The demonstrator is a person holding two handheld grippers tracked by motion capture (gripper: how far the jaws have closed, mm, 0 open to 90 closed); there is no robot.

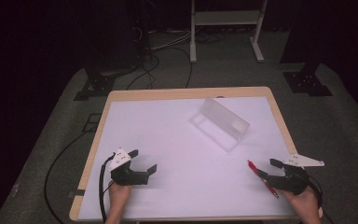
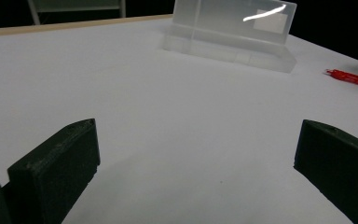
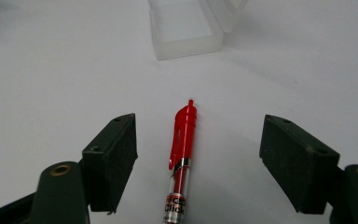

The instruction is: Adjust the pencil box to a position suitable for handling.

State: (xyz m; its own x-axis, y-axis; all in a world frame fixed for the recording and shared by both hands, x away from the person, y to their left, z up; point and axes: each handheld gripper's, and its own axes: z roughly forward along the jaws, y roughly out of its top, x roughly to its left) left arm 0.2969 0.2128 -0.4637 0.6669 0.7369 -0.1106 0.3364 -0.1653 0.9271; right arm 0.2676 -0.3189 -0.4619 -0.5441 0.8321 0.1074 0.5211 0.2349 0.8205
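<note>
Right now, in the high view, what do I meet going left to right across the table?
Left tool → clear plastic box with its lid up → red pen → right tool, jaws open around the pen.

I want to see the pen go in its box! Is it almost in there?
Done: the clear box already stands open on the table. In hand: the right gripper has open jaws on either side of the red pen, not pinching it. Left: grab the pen, carry it over. The left gripper is open, holding nothing.
</note>
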